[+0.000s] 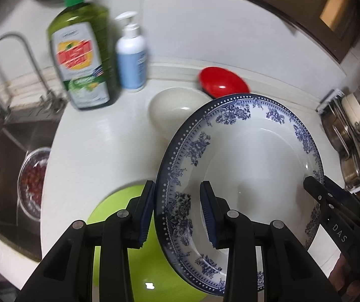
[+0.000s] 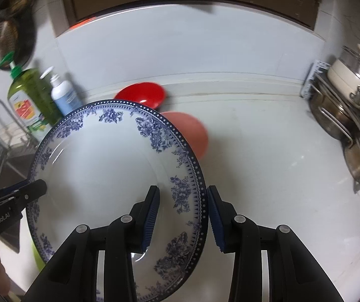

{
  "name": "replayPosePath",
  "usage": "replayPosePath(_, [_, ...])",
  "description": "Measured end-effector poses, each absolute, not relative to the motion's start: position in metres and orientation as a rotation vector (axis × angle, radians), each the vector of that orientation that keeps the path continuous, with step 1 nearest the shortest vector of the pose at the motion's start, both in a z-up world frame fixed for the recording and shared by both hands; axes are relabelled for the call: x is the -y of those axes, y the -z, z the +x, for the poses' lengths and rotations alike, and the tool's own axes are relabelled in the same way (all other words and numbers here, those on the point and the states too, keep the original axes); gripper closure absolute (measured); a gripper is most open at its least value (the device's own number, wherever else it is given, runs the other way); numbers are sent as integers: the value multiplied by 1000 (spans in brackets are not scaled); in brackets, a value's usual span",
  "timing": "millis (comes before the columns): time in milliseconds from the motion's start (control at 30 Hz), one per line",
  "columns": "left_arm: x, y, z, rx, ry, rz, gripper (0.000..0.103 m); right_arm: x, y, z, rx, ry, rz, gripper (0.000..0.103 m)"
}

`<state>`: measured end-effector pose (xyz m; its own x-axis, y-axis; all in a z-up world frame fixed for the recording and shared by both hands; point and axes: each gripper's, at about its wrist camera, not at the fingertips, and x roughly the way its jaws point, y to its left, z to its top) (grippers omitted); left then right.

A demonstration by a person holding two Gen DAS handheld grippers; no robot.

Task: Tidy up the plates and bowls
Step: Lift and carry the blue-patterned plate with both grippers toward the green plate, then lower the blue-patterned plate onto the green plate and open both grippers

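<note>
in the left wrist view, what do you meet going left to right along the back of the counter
faucet → green dish soap bottle → white and blue pump bottle → red bowl → rack of pots

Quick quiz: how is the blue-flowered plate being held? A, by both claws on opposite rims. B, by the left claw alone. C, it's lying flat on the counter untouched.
A: the left claw and right claw each straddle an opposite rim of the blue-flowered plate.

Both grippers point steeply downward. The left gripper clamps the plate rim between its pads, and the right gripper clamps the opposite rim likewise.
</note>
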<state>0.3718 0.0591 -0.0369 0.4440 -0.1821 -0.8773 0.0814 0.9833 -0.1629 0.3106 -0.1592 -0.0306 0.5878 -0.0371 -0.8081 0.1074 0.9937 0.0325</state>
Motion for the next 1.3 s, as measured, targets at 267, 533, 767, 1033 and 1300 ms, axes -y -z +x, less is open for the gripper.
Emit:
replayPosePath(267, [-105,49,349,-1108,87,-169,67,114,41,304,-965,12,25,62])
replayPosePath(533, [-139,68,330,-1147,27,-208,67,81,60,303,-1016,-51,-3,62])
replayPosePath(767, [-154,87,323,-1193,-8,-215,67,62,80,298,-1070,-88,-16,62])
replayPosePath(1033, [-164,107,321,-1238,-40,-222,67,50,103,297,-1135,-109,-27,63])
replayPosePath(1300, [-170,125,319,-1283,-51,-233,67,43,118,298,-1172,-117,-47,62])
